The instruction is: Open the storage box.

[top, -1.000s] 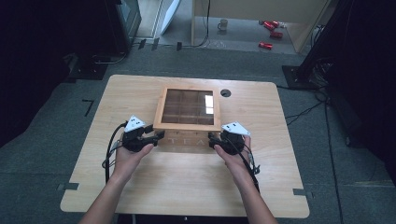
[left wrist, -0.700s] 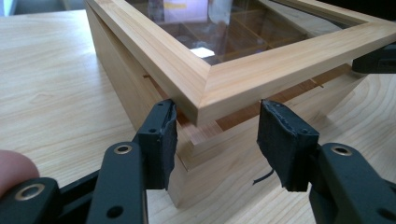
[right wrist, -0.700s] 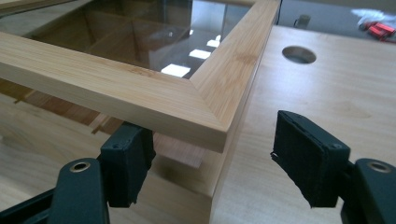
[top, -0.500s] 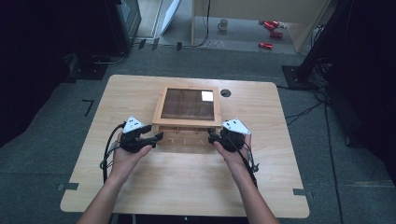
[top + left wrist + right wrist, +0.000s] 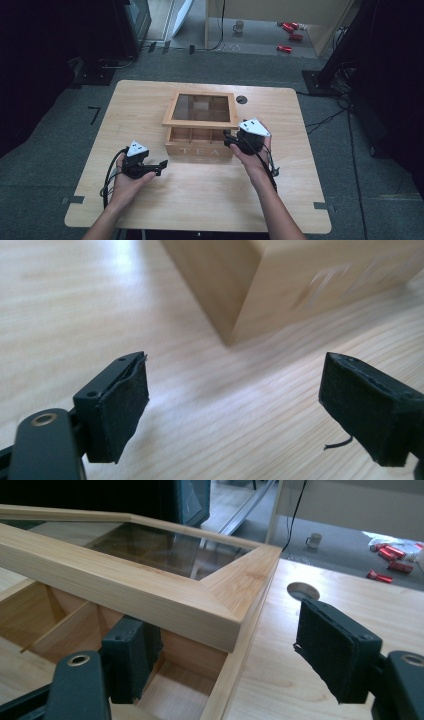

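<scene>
On the table (image 5: 200, 200), my left hand-held gripper (image 5: 159, 165), jaws just opened and empty, sits beside the tea box (image 5: 200, 141) while my right hand-held gripper (image 5: 229, 138) straddles its raised lid (image 5: 200, 122) corner, pads unclamped.

It looks like a recording lab or studio: a light wooden surface (image 5: 150, 95) stands on grey carpet floor (image 5: 60, 125), with dark equipment stands (image 5: 345, 55) and cables (image 5: 325, 120) around it.

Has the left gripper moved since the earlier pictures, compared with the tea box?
Yes. The left gripper has drawn back from the tea box toward the table's near edge, its jaws just opened, nothing between them.
</scene>
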The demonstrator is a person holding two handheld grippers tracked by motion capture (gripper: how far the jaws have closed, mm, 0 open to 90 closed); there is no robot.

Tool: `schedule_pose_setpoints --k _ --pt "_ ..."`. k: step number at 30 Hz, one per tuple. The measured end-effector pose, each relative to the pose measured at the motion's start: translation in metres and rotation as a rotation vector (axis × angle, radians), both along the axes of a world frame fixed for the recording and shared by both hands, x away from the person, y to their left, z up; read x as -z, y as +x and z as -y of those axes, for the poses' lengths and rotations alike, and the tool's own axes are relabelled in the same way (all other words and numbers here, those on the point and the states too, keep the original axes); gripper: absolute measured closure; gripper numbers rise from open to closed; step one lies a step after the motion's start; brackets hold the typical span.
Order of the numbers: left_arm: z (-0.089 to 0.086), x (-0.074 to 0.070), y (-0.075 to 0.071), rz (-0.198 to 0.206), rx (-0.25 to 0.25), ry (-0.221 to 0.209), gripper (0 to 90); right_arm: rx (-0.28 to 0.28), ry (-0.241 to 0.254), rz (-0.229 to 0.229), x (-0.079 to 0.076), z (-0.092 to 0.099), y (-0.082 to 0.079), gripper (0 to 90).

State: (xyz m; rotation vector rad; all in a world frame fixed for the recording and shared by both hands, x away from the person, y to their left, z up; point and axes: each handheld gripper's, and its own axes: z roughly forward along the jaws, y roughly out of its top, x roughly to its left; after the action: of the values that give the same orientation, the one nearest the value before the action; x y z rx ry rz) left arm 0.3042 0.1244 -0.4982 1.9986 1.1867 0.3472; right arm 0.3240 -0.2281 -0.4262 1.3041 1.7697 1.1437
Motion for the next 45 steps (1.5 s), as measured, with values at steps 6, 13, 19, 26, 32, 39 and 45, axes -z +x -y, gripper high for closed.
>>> schedule_pose_setpoints --k 6,13,19,26,32,39,45 --pt "-0.001 0.014 0.001 -0.021 -0.02 0.039 12.4 0.001 0.0 0.021 -0.011 0.001 0.006 26.5" --pt "0.005 0.017 -0.001 -0.002 -0.025 0.094 13.2 -0.008 -0.01 0.054 -0.021 0.002 0.012 26.0" --pt "0.014 0.02 -0.007 0.042 -0.033 0.161 13.3 -0.023 -0.017 0.083 -0.031 0.004 0.021 25.8" --pt "0.014 0.02 -0.007 0.041 -0.034 0.159 13.4 -0.055 0.002 0.101 -0.041 0.008 0.033 26.9" --pt "0.014 0.02 -0.007 0.04 -0.032 0.16 13.6 -0.087 0.008 0.118 -0.048 0.011 0.044 27.5" --pt "0.013 0.02 -0.007 0.041 -0.029 0.16 14.1 -0.107 0.009 0.127 -0.055 0.012 0.058 31.9" --pt "0.013 0.02 -0.007 0.039 -0.022 0.16 14.2 -0.135 -0.018 0.112 -0.055 0.005 0.071 36.1"
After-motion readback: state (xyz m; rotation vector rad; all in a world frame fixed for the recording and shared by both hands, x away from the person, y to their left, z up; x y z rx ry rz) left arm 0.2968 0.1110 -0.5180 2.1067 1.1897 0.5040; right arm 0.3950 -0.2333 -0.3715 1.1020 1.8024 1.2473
